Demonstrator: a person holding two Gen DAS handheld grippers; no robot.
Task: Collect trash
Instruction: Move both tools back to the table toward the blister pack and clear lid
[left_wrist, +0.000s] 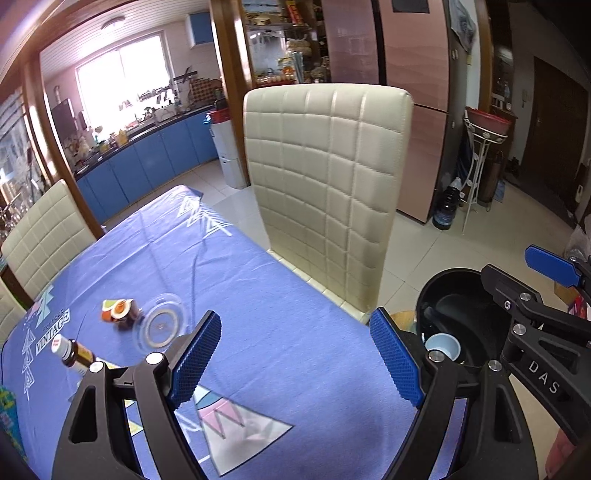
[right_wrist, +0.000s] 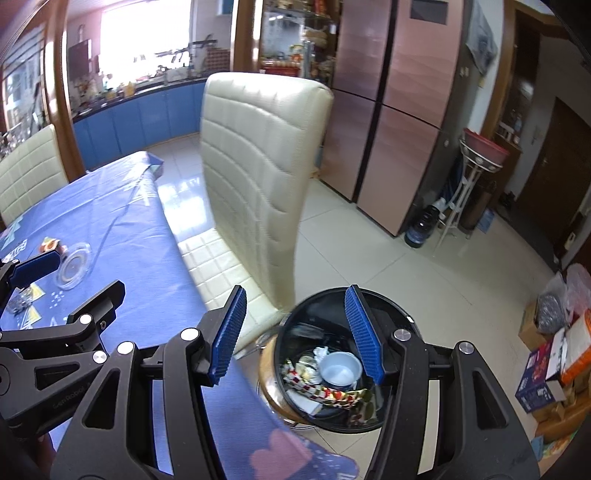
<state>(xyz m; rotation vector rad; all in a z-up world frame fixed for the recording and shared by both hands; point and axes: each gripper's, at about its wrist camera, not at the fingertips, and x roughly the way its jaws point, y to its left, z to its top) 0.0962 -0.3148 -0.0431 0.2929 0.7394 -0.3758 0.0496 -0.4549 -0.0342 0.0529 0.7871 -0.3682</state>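
Observation:
My left gripper (left_wrist: 295, 358) hangs open over the blue tablecloth (left_wrist: 258, 295) with nothing between its pads. On the cloth to its left lie a small orange-and-white tub (left_wrist: 118, 312) on its side, a clear glass dish (left_wrist: 162, 325) and a brown bottle (left_wrist: 72, 352) with a white cap. My right gripper (right_wrist: 295, 336) is open and empty above a black bin (right_wrist: 317, 314) on the floor beside the table. In the bin are a pale blue cup (right_wrist: 340, 369) and crumpled wrappers (right_wrist: 325, 391). The bin (left_wrist: 454, 291) and cup (left_wrist: 443, 345) also show in the left wrist view.
A cream quilted chair (left_wrist: 325, 192) stands at the table's edge, close to the bin. A second chair (left_wrist: 40, 236) is at the far left. Behind are a pink fridge (right_wrist: 399, 122), a white plant stand (right_wrist: 465, 192), a dark bottle (right_wrist: 421, 229) on the floor, and boxes (right_wrist: 546, 369) at the right.

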